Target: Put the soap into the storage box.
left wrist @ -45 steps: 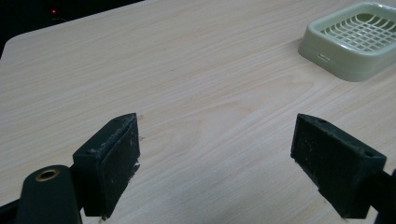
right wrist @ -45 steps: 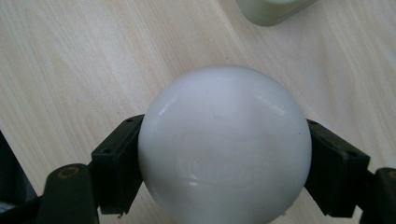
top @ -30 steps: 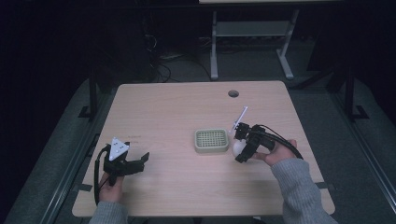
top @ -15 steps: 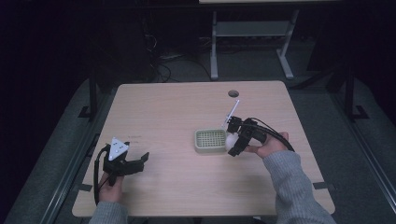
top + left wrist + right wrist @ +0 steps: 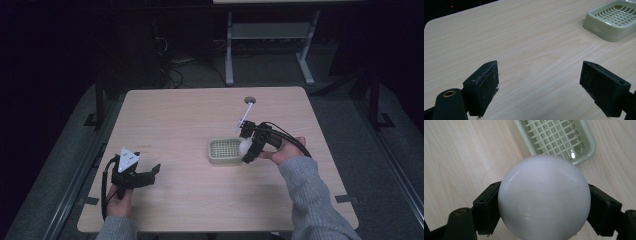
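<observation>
A white rounded bar of soap (image 5: 544, 202) sits between the jaws of my right gripper (image 5: 544, 206), which is shut on it. In the high view the right gripper (image 5: 247, 149) holds the soap (image 5: 244, 147) over the right rim of a pale green slotted soap dish (image 5: 224, 151). In the right gripper view the dish (image 5: 556, 137) lies just beyond the soap. My left gripper (image 5: 149, 173) rests near the table's front left, open. Bare wood lies between its jaws (image 5: 539, 82), and the dish (image 5: 614, 20) is far off to the upper right.
The wooden table (image 5: 180, 120) has a round cable hole (image 5: 250, 100) near its back edge. Dark floor, cables and a white frame stand behind it. A person's sleeves come in from the bottom edge.
My right gripper has carried the soap leftward, from right of the dish to over its right rim. The left gripper has stayed still.
</observation>
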Available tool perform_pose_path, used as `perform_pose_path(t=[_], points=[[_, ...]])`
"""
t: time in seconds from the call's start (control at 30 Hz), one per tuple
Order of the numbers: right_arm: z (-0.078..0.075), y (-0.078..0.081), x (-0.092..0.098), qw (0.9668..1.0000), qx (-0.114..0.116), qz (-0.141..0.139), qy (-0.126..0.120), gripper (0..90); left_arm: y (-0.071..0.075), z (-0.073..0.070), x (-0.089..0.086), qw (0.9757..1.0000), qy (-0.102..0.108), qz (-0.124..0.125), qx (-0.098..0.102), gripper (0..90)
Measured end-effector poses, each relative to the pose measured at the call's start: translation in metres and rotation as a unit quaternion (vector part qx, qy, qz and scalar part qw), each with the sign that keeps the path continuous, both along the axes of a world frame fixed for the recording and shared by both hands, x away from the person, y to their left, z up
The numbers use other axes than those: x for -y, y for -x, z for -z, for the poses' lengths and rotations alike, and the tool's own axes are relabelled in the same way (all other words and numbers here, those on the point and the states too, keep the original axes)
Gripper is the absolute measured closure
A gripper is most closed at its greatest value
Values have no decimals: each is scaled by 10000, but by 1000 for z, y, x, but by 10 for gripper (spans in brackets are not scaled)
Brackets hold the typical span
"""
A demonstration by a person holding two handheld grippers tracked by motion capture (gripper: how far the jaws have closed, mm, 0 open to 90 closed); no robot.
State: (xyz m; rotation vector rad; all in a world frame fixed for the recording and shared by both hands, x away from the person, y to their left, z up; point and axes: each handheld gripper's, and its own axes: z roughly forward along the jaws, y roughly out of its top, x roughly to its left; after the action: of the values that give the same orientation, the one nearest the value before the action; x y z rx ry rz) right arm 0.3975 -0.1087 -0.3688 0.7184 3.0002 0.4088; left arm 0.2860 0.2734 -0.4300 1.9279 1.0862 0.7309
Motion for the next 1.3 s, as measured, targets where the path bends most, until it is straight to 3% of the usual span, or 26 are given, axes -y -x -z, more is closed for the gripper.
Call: perform_pose_path(t=[0.97,1.3], points=[[-5,-23,-35,9996,-2,-274,120,221,0,0,-1,10000,26,2,-11,153],[5,-31,-47,9993,-52,-345,140,221,0,-1,-2,10000,26,2,-4,152]])
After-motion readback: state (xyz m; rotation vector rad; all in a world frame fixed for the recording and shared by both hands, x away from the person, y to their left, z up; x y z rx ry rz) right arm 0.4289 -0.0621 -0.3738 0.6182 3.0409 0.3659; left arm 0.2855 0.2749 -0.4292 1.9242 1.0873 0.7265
